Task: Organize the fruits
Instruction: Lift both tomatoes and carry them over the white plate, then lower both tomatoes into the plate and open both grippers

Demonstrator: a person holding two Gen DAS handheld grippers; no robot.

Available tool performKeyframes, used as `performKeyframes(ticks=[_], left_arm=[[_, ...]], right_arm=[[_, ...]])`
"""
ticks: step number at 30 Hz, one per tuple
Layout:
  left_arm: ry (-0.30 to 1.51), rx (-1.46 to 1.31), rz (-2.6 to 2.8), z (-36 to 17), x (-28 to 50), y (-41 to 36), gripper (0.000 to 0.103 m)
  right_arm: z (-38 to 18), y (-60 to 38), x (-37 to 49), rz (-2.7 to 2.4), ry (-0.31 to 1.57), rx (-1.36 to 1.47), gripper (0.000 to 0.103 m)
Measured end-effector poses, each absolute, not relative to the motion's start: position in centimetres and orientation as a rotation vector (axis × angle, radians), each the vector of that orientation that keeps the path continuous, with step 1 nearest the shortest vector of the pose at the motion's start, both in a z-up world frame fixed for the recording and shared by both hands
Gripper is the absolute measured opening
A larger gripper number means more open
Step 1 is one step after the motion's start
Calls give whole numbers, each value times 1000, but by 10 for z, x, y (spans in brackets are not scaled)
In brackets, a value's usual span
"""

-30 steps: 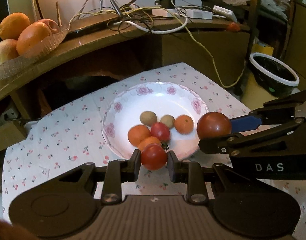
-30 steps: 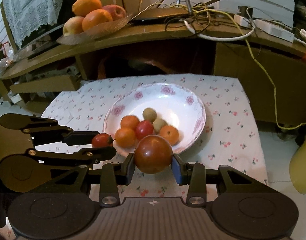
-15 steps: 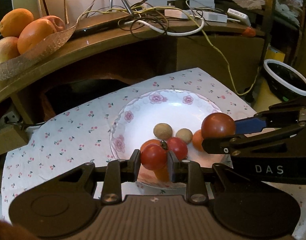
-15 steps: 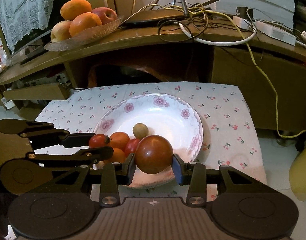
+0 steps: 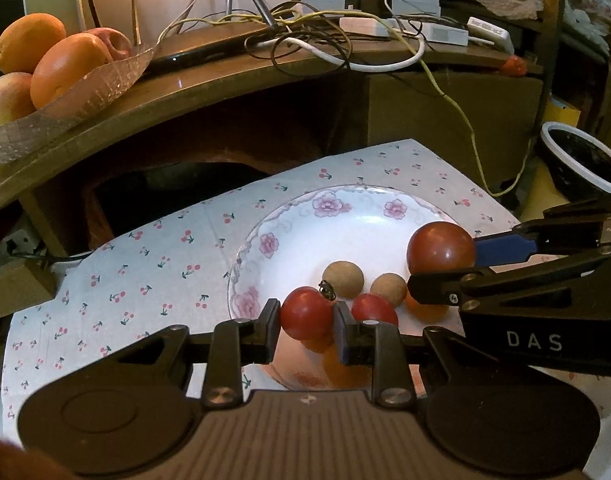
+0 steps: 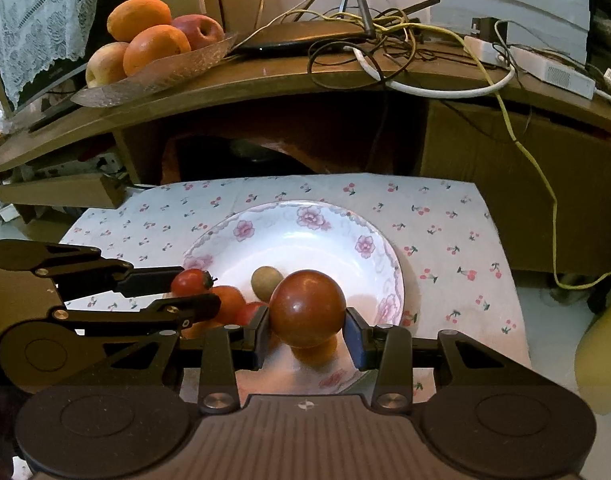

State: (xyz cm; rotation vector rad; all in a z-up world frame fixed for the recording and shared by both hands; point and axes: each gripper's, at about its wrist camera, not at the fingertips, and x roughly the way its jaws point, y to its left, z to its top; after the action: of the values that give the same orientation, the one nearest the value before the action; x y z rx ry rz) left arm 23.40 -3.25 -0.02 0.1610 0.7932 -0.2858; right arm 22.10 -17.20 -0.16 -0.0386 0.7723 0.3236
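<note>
Both claws have slid forward over the glossy flowered plate point(image 6: 379, 256), left claw point(image 5: 306, 314) clamping a small smooth tomato point(image 5: 305, 312), right claw point(image 6: 306, 316), lettered "DAS", gripping a big round one point(image 6: 307, 308).

White plate point(image 5: 345, 216), pink flowers; cherry-print cloth point(image 5: 153, 264); red tomato point(image 5: 306, 313); dark-red tomato point(image 6: 307, 309).

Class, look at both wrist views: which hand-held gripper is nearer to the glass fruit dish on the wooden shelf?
Left. The left hand-held gripper sits on the glass fruit dish's side; the right hand-held gripper lies farther over.
</note>
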Motion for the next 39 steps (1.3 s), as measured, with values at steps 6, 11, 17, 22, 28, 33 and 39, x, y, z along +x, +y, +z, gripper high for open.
performKeyframes(ticks=[6,11,17,22,28,33,39], left_arm=[[790,161,-283,-2,237,-33,32],[787,158,-285,-2,239,-33,32],[786,154,-283,-3,239,-33,33],[785,149,-284,-2,240,-33,34],[785,143,-283,-3,241,-32,34],[781,138,-279,-3,242,-31,37],[766,138,-278,-1,241,-30,39]], right_arm=[[-4,-172,227,325,775,-37,43],[-5,-174,229,321,780,-25,43],[-6,-174,231,315,782,-24,44],[-6,-174,231,313,780,-23,44],[-7,-174,231,311,779,-22,44],[-5,-177,230,308,763,-19,47],[-3,-178,230,308,760,-15,48]])
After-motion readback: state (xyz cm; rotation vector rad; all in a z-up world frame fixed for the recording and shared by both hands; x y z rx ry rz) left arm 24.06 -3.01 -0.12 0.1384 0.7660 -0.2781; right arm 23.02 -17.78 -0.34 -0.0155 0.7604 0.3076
